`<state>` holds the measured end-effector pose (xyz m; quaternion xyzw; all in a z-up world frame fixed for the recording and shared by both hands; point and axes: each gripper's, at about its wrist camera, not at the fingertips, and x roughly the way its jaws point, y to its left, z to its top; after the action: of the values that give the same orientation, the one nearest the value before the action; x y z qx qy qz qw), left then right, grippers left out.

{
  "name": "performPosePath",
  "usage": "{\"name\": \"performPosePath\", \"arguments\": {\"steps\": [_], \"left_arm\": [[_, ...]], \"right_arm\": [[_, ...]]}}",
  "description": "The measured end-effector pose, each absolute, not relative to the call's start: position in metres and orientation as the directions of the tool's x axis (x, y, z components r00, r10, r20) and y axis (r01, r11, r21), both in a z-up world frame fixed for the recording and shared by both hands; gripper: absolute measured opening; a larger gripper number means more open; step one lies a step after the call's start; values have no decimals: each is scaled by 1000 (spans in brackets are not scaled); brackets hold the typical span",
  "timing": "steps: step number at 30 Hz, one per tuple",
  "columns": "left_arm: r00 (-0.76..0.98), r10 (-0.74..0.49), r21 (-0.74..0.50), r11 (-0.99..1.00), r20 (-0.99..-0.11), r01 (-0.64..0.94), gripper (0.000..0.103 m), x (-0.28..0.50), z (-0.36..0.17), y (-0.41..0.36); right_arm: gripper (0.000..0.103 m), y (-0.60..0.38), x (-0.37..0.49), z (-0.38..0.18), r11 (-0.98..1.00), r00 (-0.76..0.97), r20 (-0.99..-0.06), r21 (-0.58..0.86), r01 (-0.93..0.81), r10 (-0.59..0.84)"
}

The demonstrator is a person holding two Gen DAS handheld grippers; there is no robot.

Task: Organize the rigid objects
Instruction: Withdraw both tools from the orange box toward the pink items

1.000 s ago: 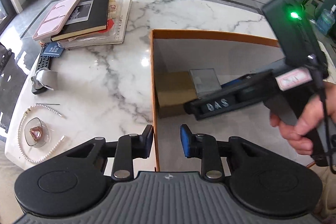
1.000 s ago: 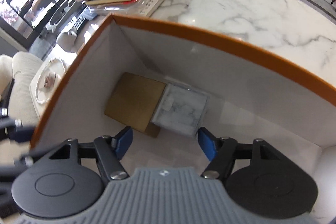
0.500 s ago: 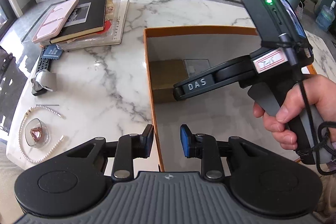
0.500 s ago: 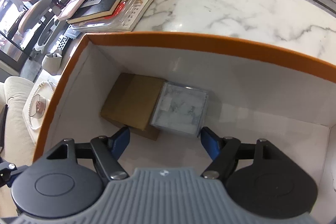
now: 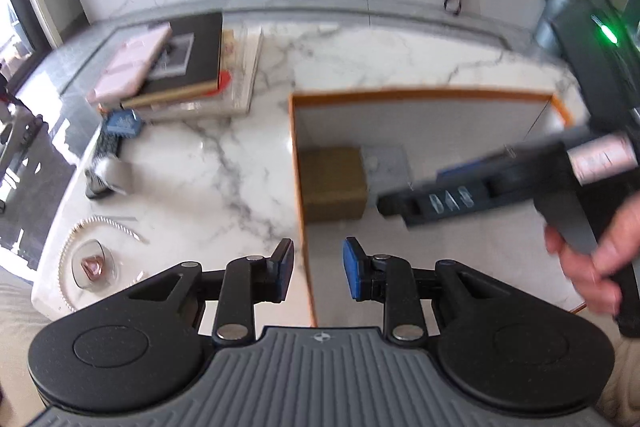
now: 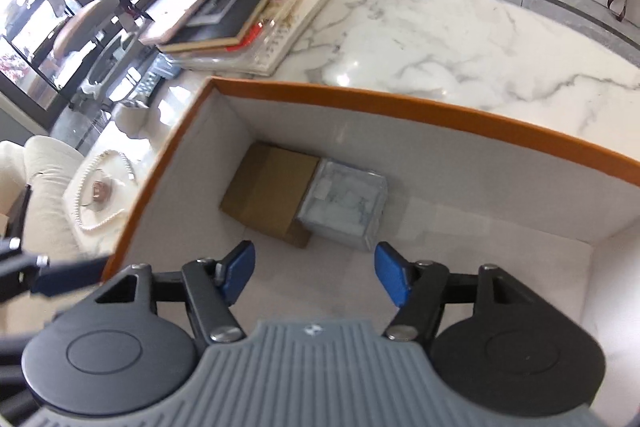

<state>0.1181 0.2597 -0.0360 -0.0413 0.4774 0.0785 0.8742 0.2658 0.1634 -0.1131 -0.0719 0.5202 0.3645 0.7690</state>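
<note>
2 items logged inside orange-rimmed box (image 6: 400, 109): brown box (image 6: 270, 193) in far left corner, marble-patterned box (image 6: 344, 201) touching its right side. Our right gripper (image 6: 314, 275) hovers above box interior, jaws apart, empty. Our left gripper (image 5: 316, 269) straddles box's left wall, jaws apart, empty. On marble counter (image 5: 224, 179) we note book stack (image 5: 180, 67), pearl necklace (image 5: 70, 251).

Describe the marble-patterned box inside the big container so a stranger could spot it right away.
Find the orange-rimmed container on the marble counter. In its far left corner sit two boxes side by side. The marble-patterned box is the right one, pale grey-white and veined, unlike the plain brown cardboard box beside it.
</note>
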Motion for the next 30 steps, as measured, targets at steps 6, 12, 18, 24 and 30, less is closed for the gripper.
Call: {"name": "performPosePath", "arguments": {"steps": [6, 12, 18, 24, 30], "left_arm": [[664, 36, -49, 993, -747, -108, 31, 107, 3, 221], [698, -207, -183, 977, -686, 110, 33, 105, 22, 151], [619, -370, -222, 926, -693, 305, 33, 107, 7, 67], [509, -428, -198, 874, -747, 444, 33, 114, -26, -11], [456, -430, -54, 771, -779, 635, 48, 124, -49, -84]], "right_arm": [[65, 98, 228, -72, 740, 297, -787, 278, -613, 541], [60, -8, 193, -48, 823, 446, -734, 271, -499, 512], [60, -116, 176, -48, 920, 532, -759, 239, -310, 376], [60, -210, 162, -76, 980, 504, -841, 183, -74, 195], [55, -271, 161, -88, 970, 508, -846, 231, 79, 160]]}}
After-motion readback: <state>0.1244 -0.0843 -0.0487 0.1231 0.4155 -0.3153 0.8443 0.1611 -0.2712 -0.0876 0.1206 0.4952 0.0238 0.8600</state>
